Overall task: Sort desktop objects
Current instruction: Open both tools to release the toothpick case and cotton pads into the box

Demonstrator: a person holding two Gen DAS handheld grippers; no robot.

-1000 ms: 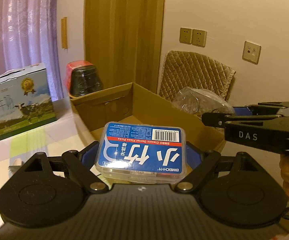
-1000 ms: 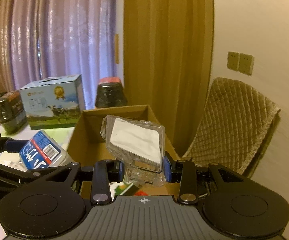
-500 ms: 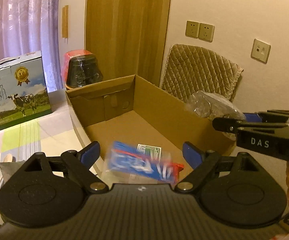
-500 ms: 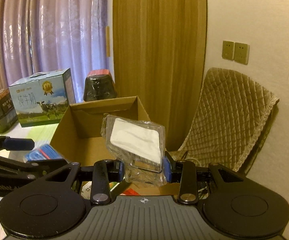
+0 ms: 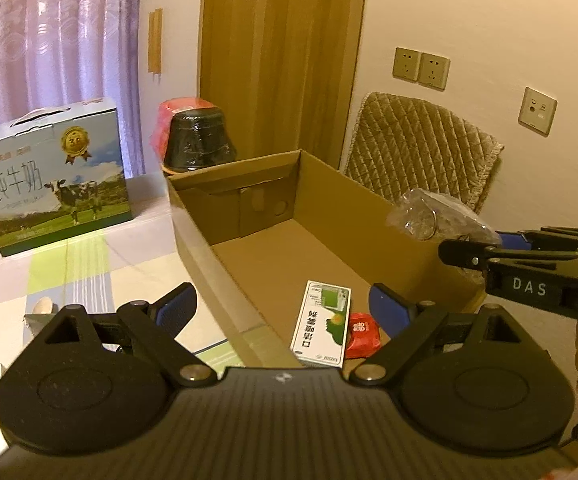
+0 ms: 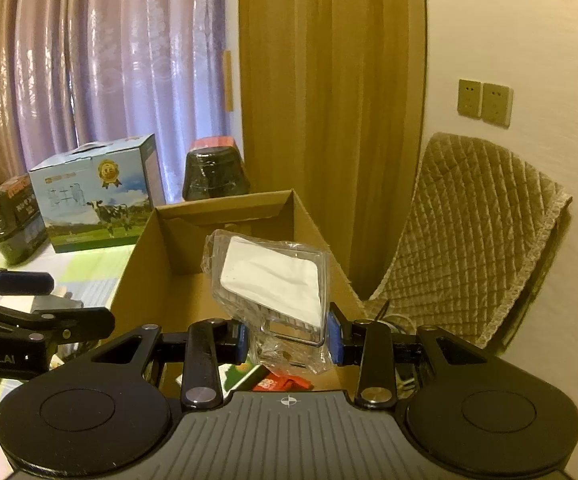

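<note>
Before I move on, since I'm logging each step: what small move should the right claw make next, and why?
Probably lower a little and open. The right claw grips the clear plastic packet above the open cardboard box, where a green-and-white carton already lies; the left claw is open and empty.

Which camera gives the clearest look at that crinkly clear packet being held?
The right wrist view: the clear plastic packet fills the middle of the picture, clamped in the right gripper, its white card facing the lens. The left wrist view shows it only side-on at the far right, a crumpled shape above the cardboard box.
</note>
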